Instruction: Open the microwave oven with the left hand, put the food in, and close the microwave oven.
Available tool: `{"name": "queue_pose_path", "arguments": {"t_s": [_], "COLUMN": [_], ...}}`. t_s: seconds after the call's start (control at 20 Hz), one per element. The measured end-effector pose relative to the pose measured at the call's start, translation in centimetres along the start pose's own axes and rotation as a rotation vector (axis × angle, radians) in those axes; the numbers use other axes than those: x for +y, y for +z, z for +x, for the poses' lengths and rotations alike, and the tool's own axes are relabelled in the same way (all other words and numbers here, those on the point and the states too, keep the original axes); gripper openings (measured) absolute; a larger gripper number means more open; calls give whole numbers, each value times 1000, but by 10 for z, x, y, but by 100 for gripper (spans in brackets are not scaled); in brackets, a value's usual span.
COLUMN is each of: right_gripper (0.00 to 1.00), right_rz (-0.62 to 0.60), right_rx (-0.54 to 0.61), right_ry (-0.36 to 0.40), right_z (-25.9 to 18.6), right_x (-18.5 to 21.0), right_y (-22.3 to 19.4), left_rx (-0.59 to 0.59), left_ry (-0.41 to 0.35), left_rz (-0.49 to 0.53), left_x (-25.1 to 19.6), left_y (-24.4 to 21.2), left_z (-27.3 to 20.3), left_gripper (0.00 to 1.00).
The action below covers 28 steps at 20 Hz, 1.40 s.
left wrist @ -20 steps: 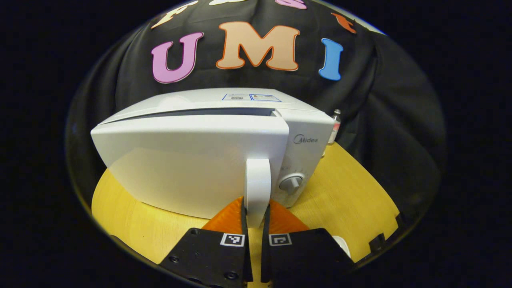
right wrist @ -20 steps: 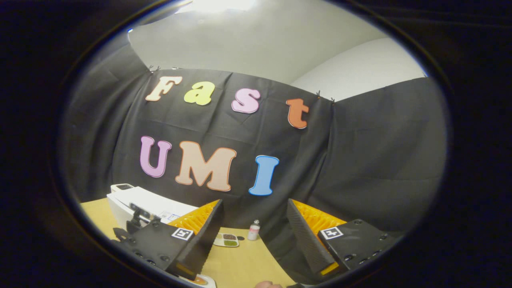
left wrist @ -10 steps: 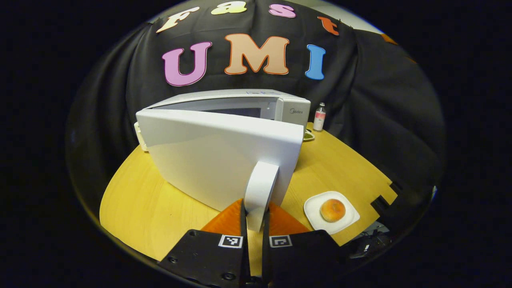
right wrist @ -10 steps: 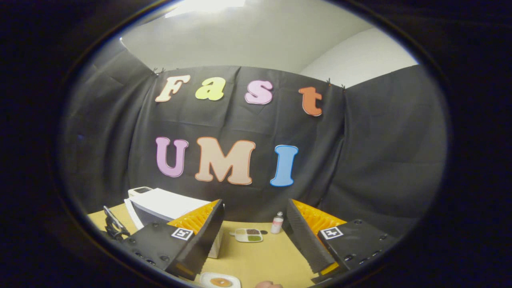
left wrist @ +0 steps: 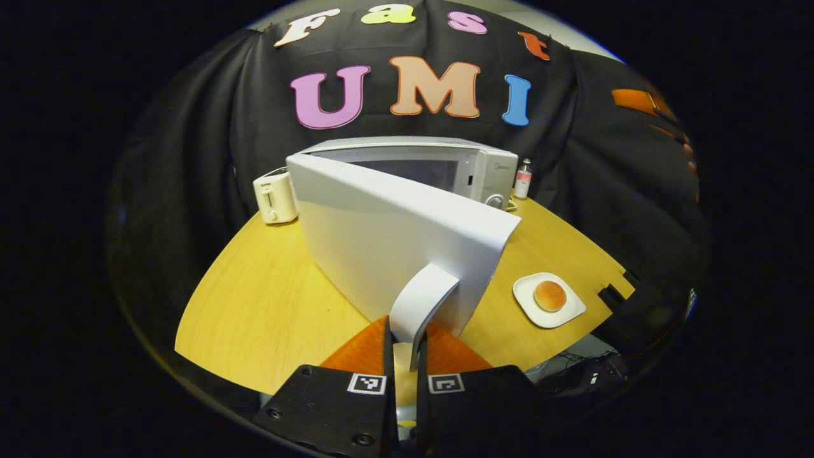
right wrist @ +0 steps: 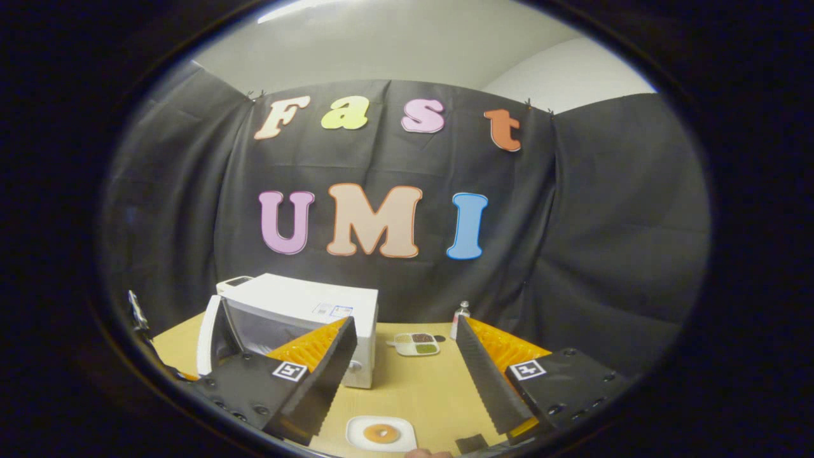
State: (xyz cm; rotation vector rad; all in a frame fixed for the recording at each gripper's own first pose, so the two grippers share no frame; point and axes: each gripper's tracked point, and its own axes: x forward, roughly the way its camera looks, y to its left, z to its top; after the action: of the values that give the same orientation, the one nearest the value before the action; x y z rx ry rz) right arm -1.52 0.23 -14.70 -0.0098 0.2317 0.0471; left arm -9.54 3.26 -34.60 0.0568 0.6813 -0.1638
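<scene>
Looking along the left gripper (left wrist: pixel 403 356), both fingers are pressed on the white door handle (left wrist: pixel 421 300) of the microwave oven (left wrist: pixel 439 168), whose door (left wrist: pixel 388 238) stands open. A bun (left wrist: pixel 550 295) lies on a white plate (left wrist: pixel 566 312) on the yellow table (left wrist: pixel 267 299), right of the door.

From the right gripper view, the right gripper (right wrist: pixel 407 375) hangs wide apart above the plate (right wrist: pixel 356 435) with the bun (right wrist: pixel 381 434), holding nothing, with the open microwave (right wrist: pixel 305 299) behind on the left.

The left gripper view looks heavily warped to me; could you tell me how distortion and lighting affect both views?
Left gripper view: fisheye bends the table edge into an arc and bows the microwave door; its white face is bright towards the top and shaded below. Right gripper view: strong glare from the ceiling light at the top, and the microwave looks small and curved.
</scene>
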Motion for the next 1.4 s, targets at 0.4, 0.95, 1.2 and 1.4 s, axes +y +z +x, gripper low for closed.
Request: {"name": "queue_pose_path", "arguments": {"t_s": [0.4,0.95,1.2,1.4], "right_gripper": [97,97,97,97], "right_rz": [4,-37,-53,-58], "right_rx": [32,42,56,83], "right_ry": [32,77,91,104], "right_z": [-1,1,6,13], "right_x": [31,51,55,55], "right_y": [-29,-37,-43,-63], "left_rx": [-11,-6,-72,-97], "left_ry": [148,203,242,260], "left_rz": [-98,-186,-36,-25], "left_x": [89,133,144,147], "left_y": [-18,-28,-8,24], "left_z": [-35,-59,-87,-116], "left_gripper": [8,67,73,74]}}
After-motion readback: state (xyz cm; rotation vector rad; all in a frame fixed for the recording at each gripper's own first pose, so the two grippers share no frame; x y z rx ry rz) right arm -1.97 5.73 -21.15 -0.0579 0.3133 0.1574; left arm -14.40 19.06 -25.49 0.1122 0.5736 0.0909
